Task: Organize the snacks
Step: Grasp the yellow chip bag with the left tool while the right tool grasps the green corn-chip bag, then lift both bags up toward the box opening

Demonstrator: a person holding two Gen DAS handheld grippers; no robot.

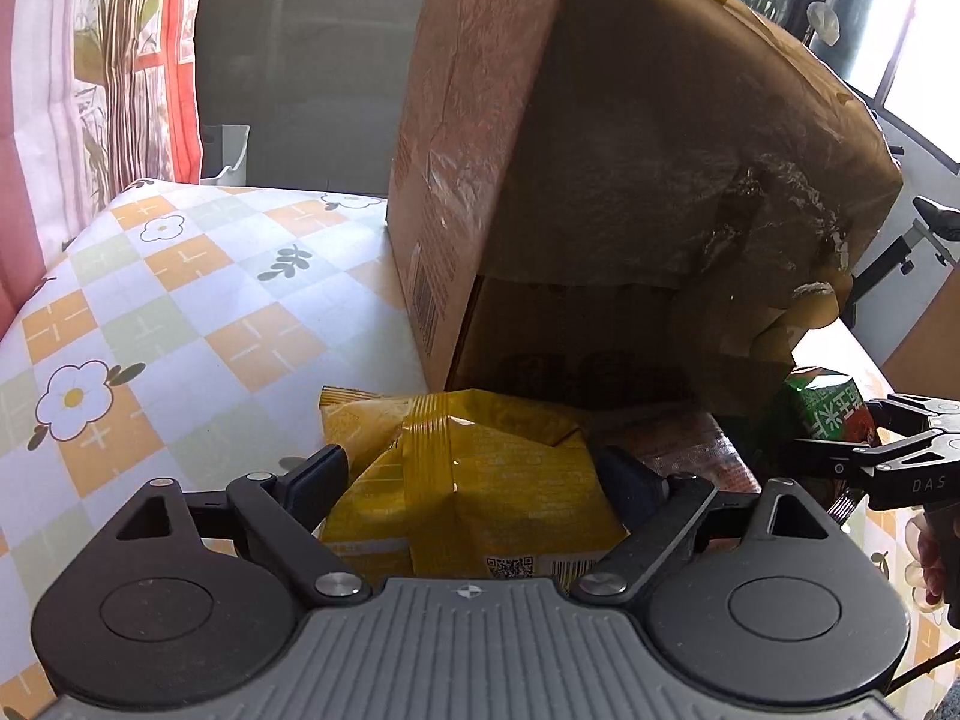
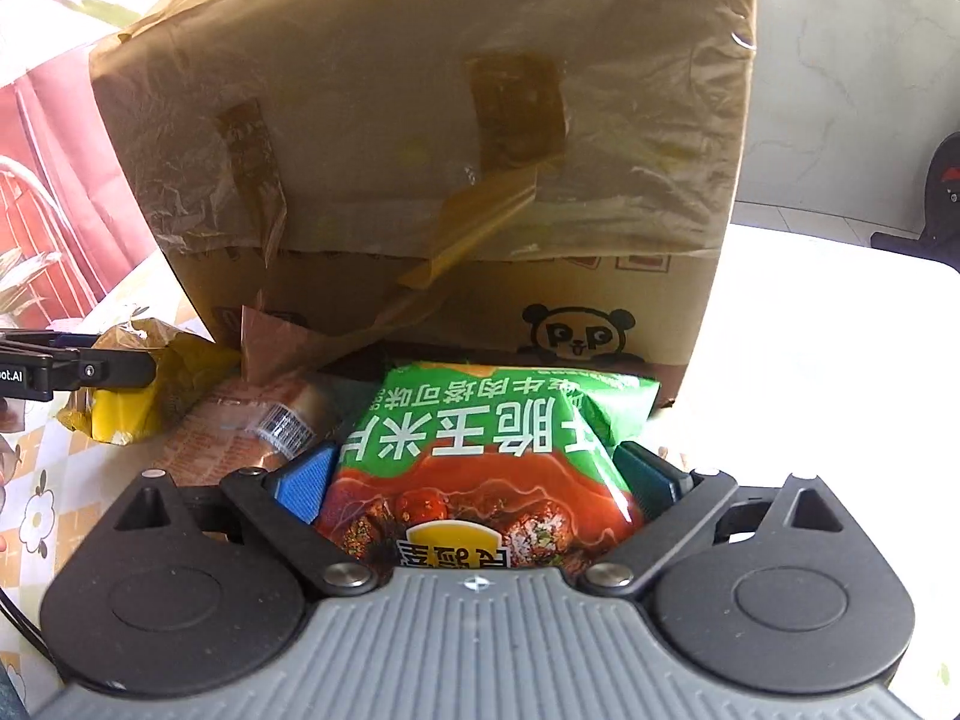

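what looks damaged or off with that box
The cardboard box is tipped on its side with a torn flap edge and peeling yellow tape; snack bags lie at its opening, including a green bag.

Not much readable here tbh. The green and red snack bag [image 2: 486,456] has big white Chinese characters, upside down to the camera. "DAS" is printed on the right hand-held gripper [image 1: 864,420], and "ot.AI" on the left hand-held gripper [image 2: 144,366]. The yellow bag [image 1: 474,492] carries a QR code and barcode.
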